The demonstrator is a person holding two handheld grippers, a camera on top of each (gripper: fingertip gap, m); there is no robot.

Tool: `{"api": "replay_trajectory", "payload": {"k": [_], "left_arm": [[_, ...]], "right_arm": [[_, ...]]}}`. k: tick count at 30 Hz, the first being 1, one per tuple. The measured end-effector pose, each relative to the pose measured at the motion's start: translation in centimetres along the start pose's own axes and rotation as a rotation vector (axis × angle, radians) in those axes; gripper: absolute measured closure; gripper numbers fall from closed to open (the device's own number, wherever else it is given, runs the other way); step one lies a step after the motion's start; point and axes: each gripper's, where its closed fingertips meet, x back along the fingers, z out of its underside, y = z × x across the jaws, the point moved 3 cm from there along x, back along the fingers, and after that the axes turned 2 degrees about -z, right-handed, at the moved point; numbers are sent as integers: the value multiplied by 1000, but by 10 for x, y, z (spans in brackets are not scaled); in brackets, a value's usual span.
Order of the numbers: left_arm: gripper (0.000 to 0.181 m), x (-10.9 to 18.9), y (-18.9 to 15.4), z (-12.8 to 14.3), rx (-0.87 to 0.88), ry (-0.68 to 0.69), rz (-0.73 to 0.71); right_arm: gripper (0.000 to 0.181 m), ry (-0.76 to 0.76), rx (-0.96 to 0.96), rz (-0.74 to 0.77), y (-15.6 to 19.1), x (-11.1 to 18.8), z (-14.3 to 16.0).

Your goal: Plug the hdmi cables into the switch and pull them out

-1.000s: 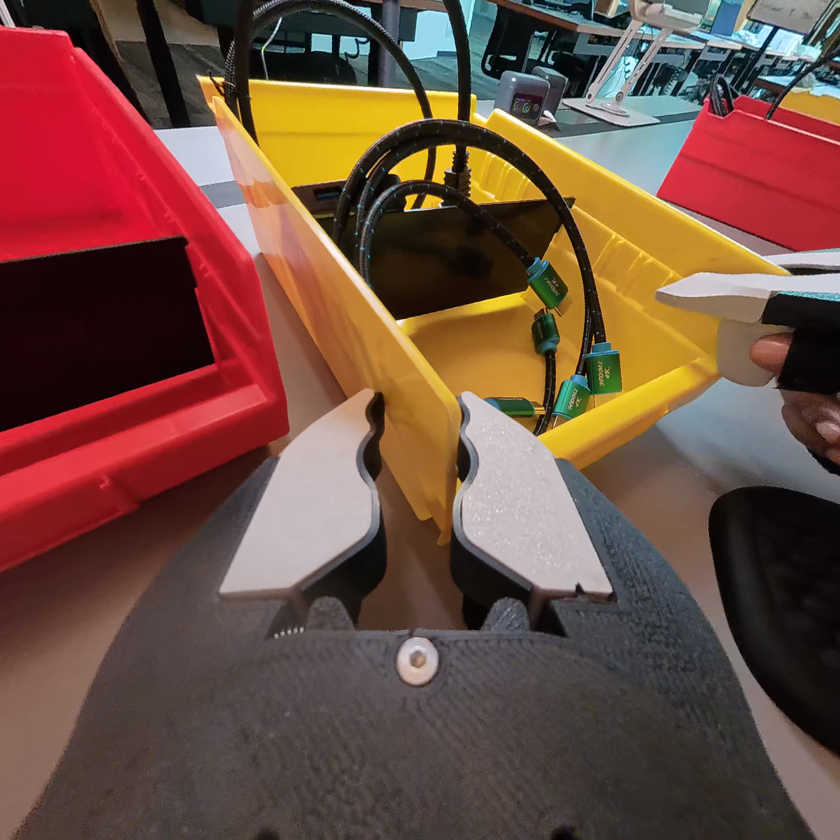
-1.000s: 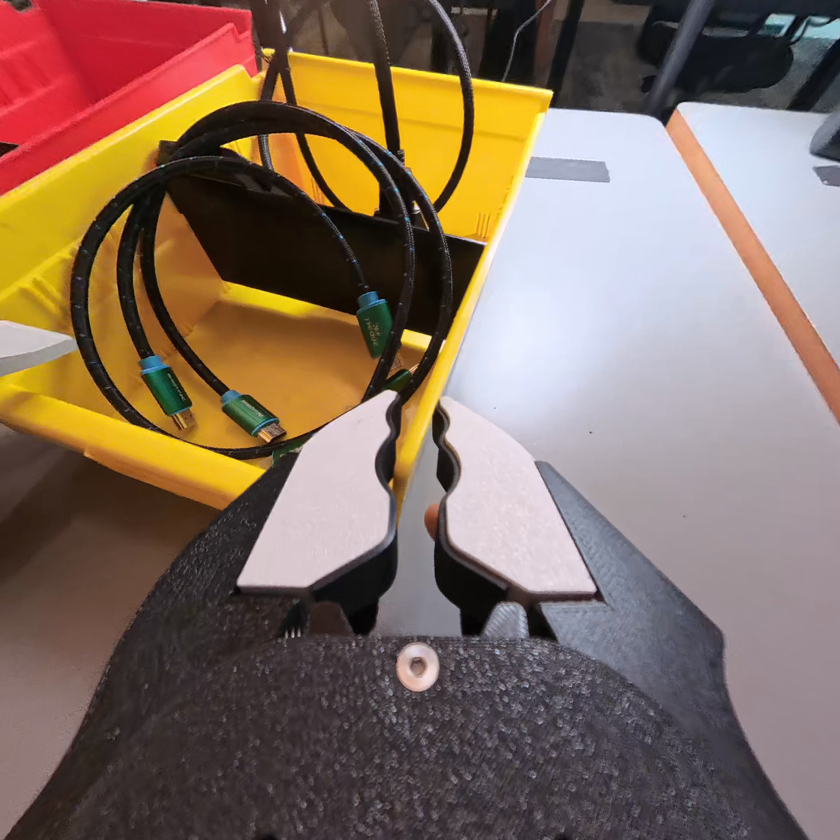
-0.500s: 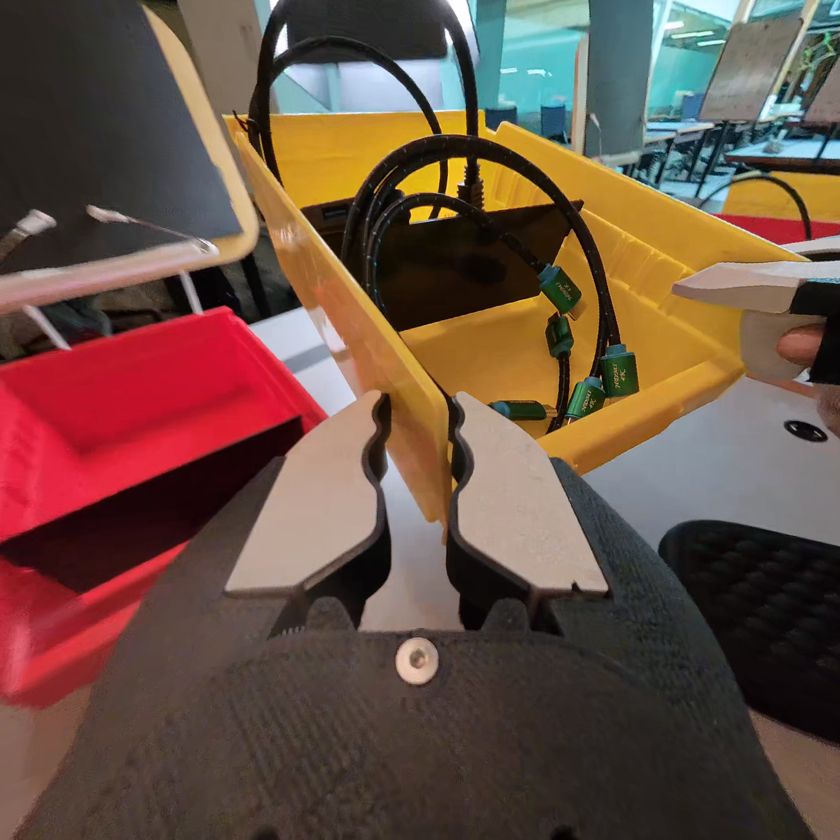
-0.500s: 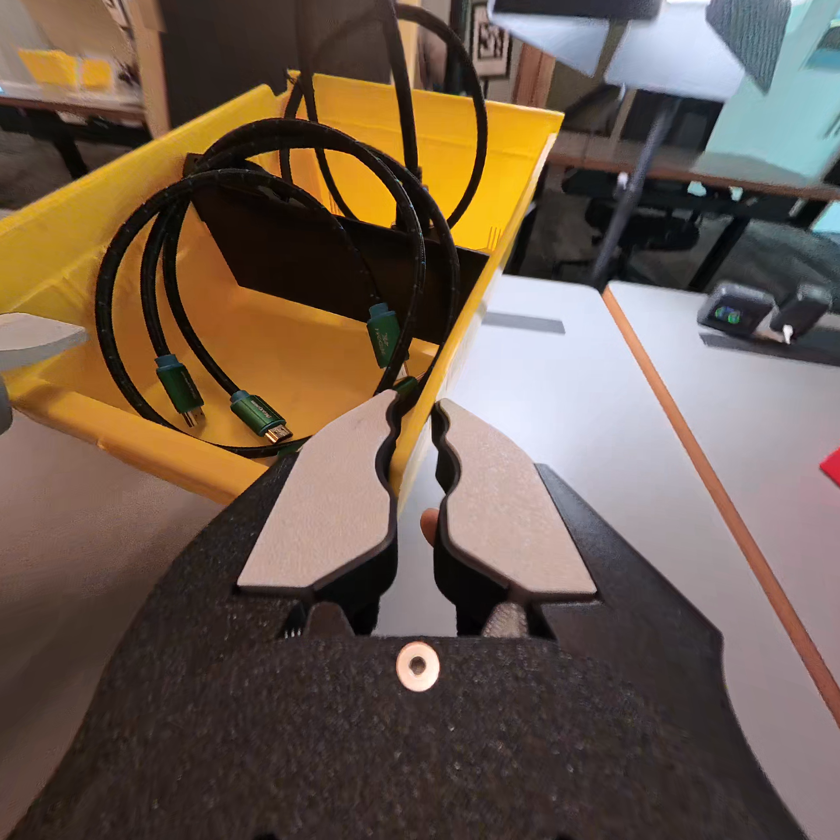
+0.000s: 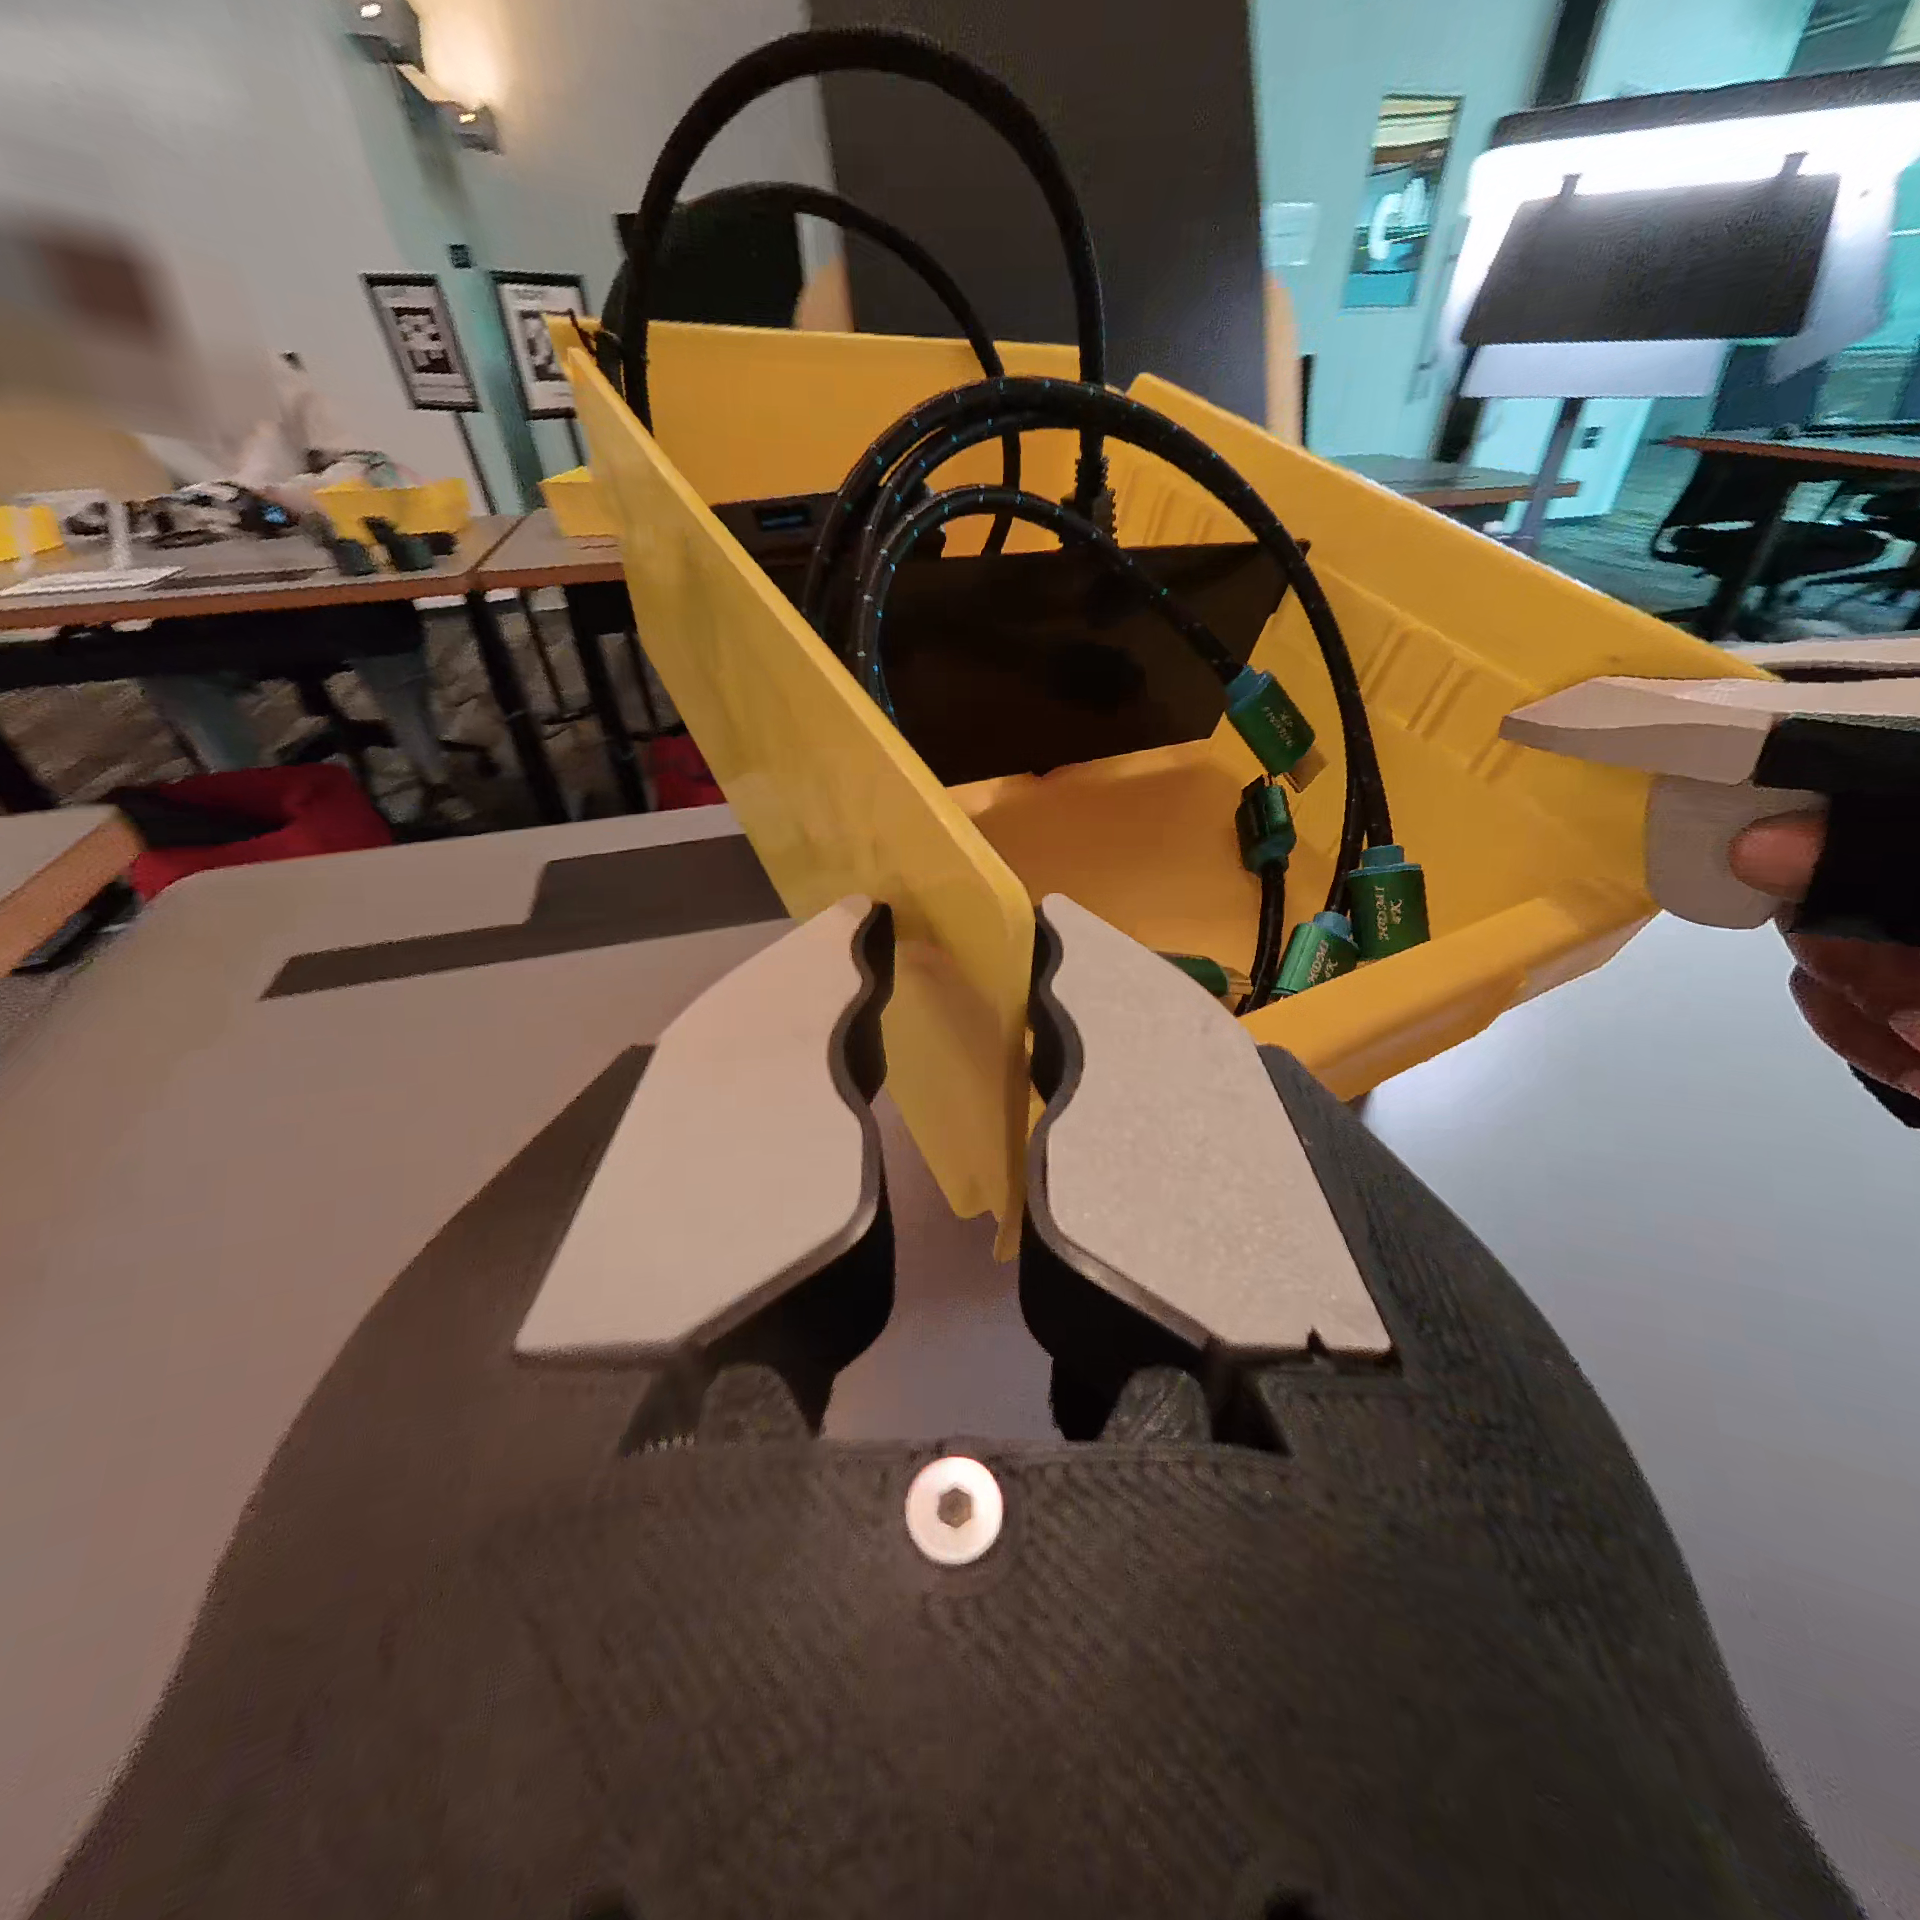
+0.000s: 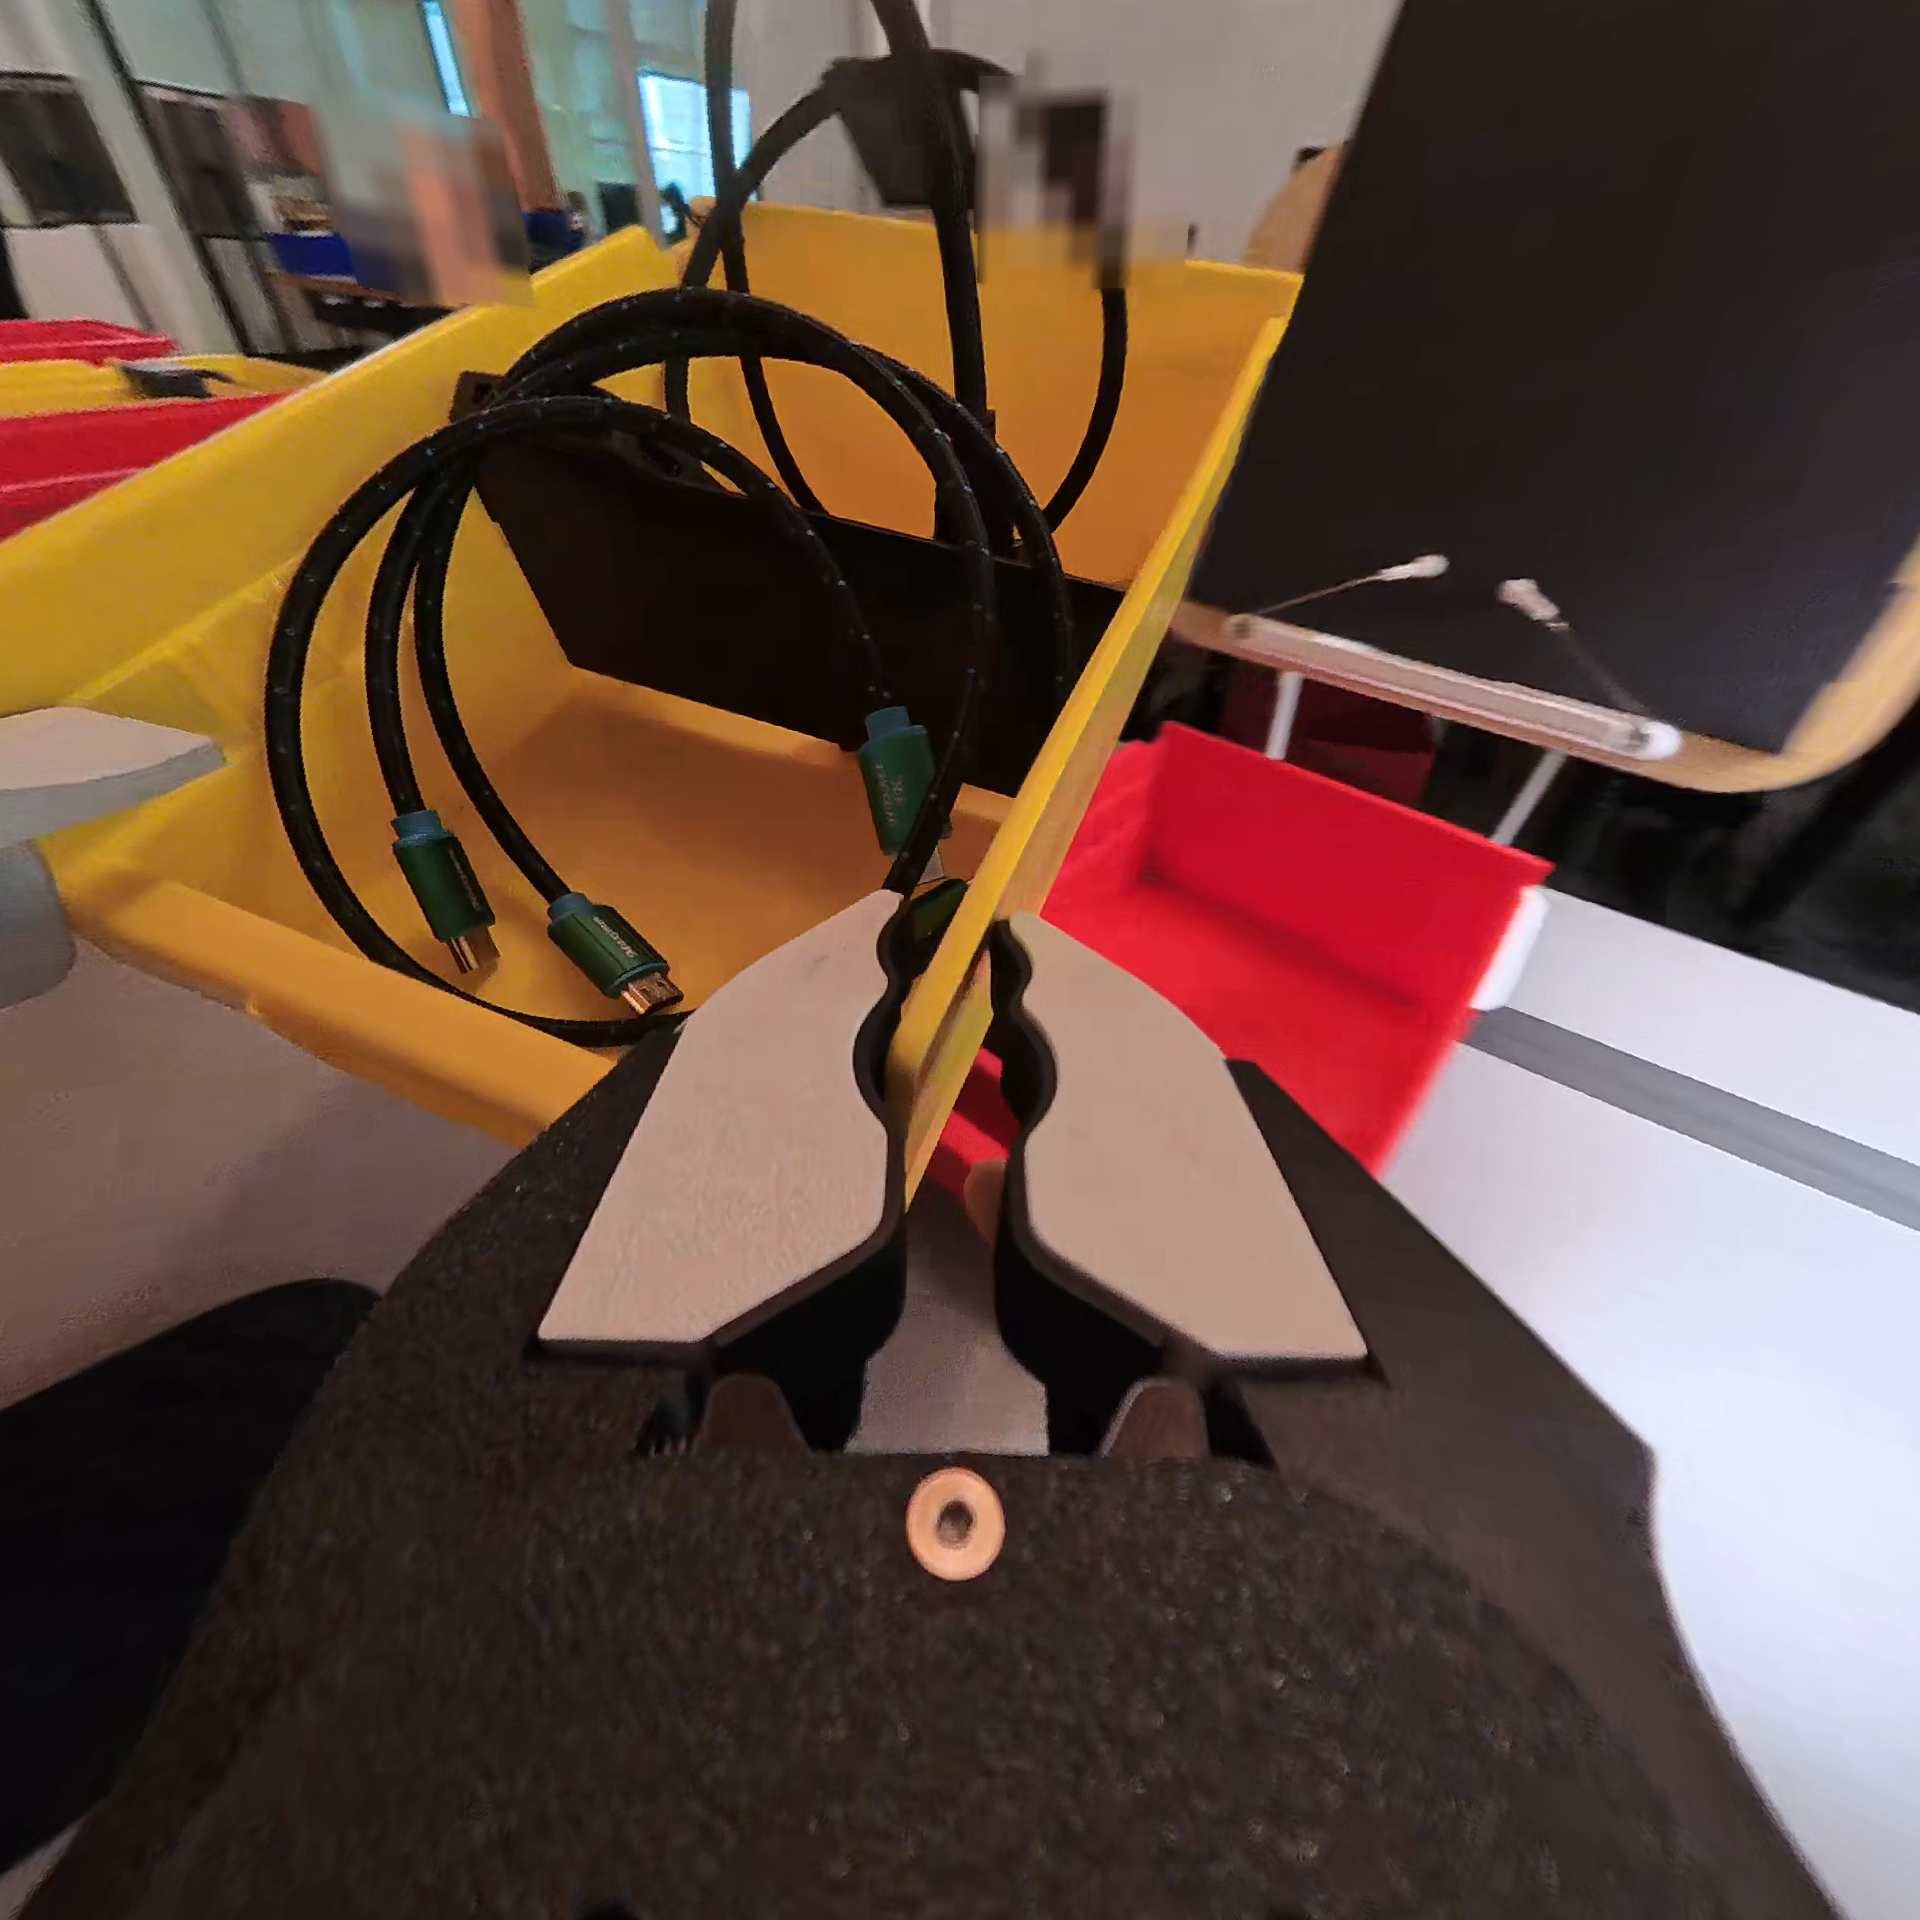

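A yellow bin (image 5: pixel 810 748) holds several black braided HDMI cables (image 5: pixel 1340 665) with green plugs (image 5: pixel 1382 914) and a flat black switch (image 5: pixel 1039 665) standing across its back. My left gripper (image 5: pixel 956 914) is shut on the bin's left wall. My right gripper (image 6: pixel 945 909) is shut on the bin's right wall (image 6: pixel 1132 665); it also shows in the left wrist view (image 5: pixel 1621 727). The bin hangs tilted above the grey table. The cables (image 6: pixel 343 582) coil loose inside, with plugs (image 6: pixel 608 940) lying on the bin floor beside the switch (image 6: pixel 707 603).
A red bin (image 6: pixel 1278 894) sits on the table right of the yellow bin. A black board with a pale rim (image 6: pixel 1610 364) hangs over it at the upper right. Grey table (image 5: pixel 312 1091) lies below; other desks and chairs stand far behind. Spacing between my two grippers at the tips: around 20 cm.
Both grippers have raised the yellow bin off the table and swung it around. The red bin has left the left wrist view and now shows in the right wrist view.
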Motion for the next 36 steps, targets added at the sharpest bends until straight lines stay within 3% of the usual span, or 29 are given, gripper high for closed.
{"api": "replay_trajectory", "payload": {"k": [4,8,14,16,20,22,25,27,31,36], "left_arm": [[157,25,47,22,24,24,-90],[158,26,84,60,50,74,-134],[164,4,112,131,88,166,-164],[165,-3,113,151,91,217,-158],[156,-5,111,145,124,219,-86],[148,0,112,129,95,171,-91],[146,6,102,101,-52,149,-55],[143,2,79,90,-152,207,74],[131,-18,33,100,-283,384,330],[117,-50,3,149,-599,656,473]], "right_arm": [[167,44,-19,-119,45,-44,15],[166,86,-43,-192,74,-84,48],[162,211,-86,-250,82,-129,117],[162,206,11,-223,79,-136,127],[156,245,74,-252,71,-131,122],[146,249,79,-277,61,-117,113],[134,279,119,-325,39,-91,105],[133,325,192,-335,18,-77,107],[130,435,285,-431,-4,-59,117],[121,610,669,-336,-24,-72,147]]}}
